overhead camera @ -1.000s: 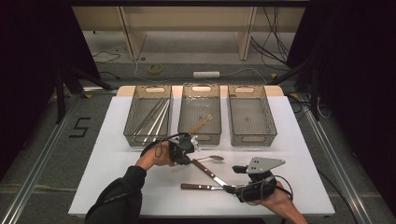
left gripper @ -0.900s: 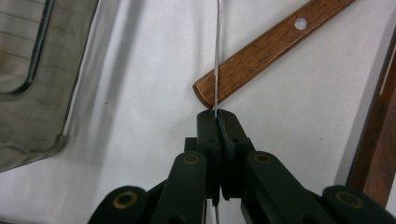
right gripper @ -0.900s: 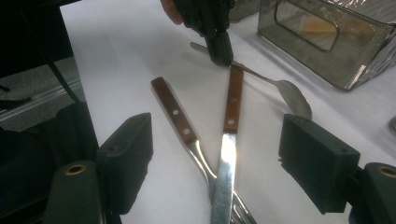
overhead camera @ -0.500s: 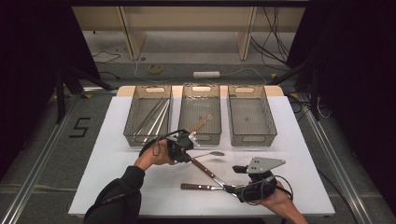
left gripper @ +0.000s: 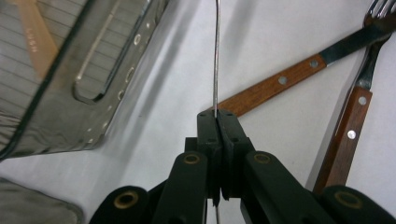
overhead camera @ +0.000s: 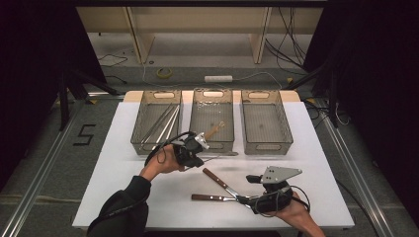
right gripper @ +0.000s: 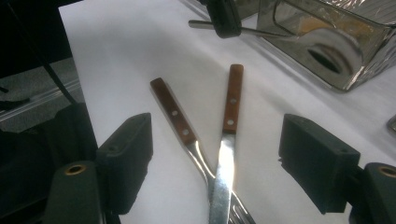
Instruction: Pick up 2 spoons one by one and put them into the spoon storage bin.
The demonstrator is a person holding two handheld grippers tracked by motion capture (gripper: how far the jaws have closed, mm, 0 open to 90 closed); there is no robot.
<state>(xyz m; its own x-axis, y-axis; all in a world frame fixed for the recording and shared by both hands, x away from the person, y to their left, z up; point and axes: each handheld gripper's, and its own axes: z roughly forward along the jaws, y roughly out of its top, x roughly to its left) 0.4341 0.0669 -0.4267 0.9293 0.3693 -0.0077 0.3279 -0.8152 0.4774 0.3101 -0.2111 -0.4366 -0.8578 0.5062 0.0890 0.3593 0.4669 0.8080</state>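
My left gripper [overhead camera: 203, 158] [left gripper: 217, 114] is shut on a slim metal utensil [overhead camera: 225, 156] [left gripper: 215, 51], seen edge-on, and holds it just above the white table in front of the middle tray [overhead camera: 212, 144]. That gripper [right gripper: 224, 16] with its utensil [right gripper: 261, 31] also shows far off in the right gripper view. My right gripper [overhead camera: 245, 200] [right gripper: 217, 128] stands open low over the table. Its jaws straddle a wooden-handled knife [overhead camera: 216, 177] [right gripper: 231, 102] [left gripper: 275, 86] and a wooden-handled fork [overhead camera: 207, 197] [right gripper: 173, 112] [left gripper: 348, 135], which cross each other without touching the pads.
Three clear trays stand in a row at the back of the table. The left tray [overhead camera: 141, 143] holds several metal utensils, the middle one a wooden piece [overhead camera: 216, 130], and the right tray [overhead camera: 264, 145] looks bare. The table's front edge [overhead camera: 197, 228] lies close to my right hand.
My left gripper has risen a little, still shut on the metal utensil, whose far end has come up off the table. The right gripper has stayed put.
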